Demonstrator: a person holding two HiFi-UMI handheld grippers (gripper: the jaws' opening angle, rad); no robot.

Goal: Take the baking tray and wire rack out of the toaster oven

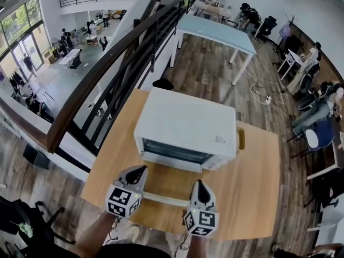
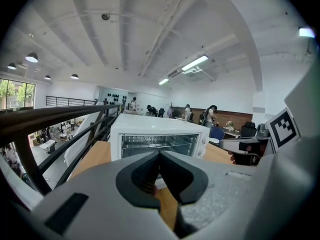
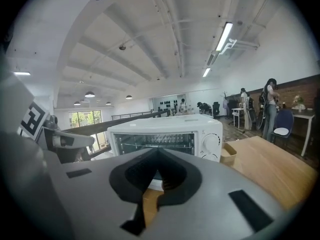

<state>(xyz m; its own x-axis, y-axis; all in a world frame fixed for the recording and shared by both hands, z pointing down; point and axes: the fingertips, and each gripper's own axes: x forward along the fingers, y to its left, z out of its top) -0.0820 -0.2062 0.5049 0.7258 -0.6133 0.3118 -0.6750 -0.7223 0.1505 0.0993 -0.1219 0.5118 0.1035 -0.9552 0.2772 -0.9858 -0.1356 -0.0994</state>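
A white toaster oven (image 1: 185,127) stands in the middle of a wooden table (image 1: 252,187). Bars of the wire rack (image 2: 157,140) (image 3: 155,140) show inside its front; I cannot make out a baking tray. A white bar (image 1: 165,199) lies on the table in front of the oven, seemingly the handle of the door folded down flat. My left gripper (image 1: 141,170) (image 2: 160,154) is at the bar's left end and my right gripper (image 1: 198,183) (image 3: 159,151) at its right end. Both point at the oven front from a short way off. Both are shut with nothing between their jaws.
A dark railing (image 1: 107,74) runs past the table's left side, with a drop to a lower floor beyond it. A small tan box (image 1: 241,138) (image 3: 228,154) sits against the oven's right side. Desks, chairs and people fill the far room.
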